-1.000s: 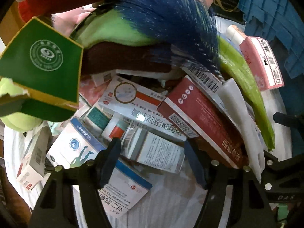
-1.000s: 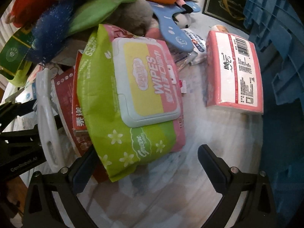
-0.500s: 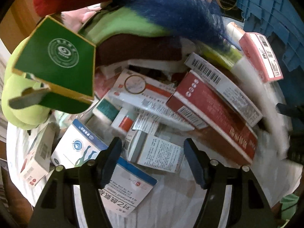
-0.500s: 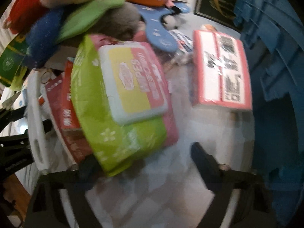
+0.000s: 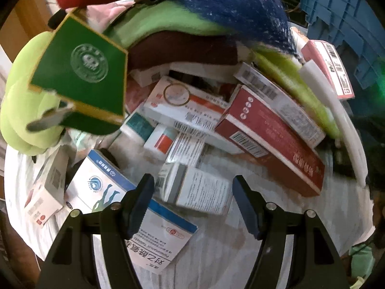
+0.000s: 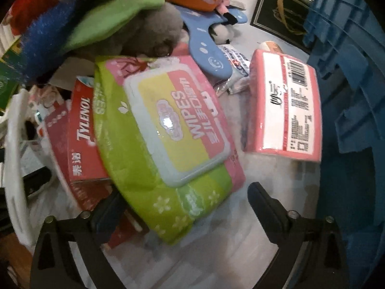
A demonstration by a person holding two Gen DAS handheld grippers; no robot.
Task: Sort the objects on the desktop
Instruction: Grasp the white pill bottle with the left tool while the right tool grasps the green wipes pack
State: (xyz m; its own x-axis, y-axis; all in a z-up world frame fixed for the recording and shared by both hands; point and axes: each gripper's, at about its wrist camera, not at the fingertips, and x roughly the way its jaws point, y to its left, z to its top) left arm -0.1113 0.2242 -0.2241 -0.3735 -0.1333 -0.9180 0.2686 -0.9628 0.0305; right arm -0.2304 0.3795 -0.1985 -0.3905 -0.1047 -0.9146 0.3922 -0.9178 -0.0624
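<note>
In the left wrist view my left gripper (image 5: 192, 202) points down over a heap of medicine boxes. A small white box (image 5: 199, 190) lies between its closing jaws, and neither pad presses on it. A blue-and-white box (image 5: 163, 238) lies under the left finger, and a long red box (image 5: 272, 139) sits to the right. In the right wrist view my right gripper (image 6: 189, 207) is closing around the near end of a green-and-pink wipes pack (image 6: 168, 125). The left finger is against the pack's edge. A gap shows at the right finger.
A red Tylenol box (image 6: 81, 130) lies under the wipes, and a pink tissue pack (image 6: 286, 106) lies to their right. A blue crate (image 6: 349, 72) walls the right side. Plush toys (image 6: 115, 19) are piled behind. A green carton (image 5: 86, 72) leans at the left of the medicine heap.
The left gripper has shifted left, so the green carton sits nearer the picture's middle; its jaws narrowed a little. The right jaws narrowed around the wipes pack, which lies deeper between them.
</note>
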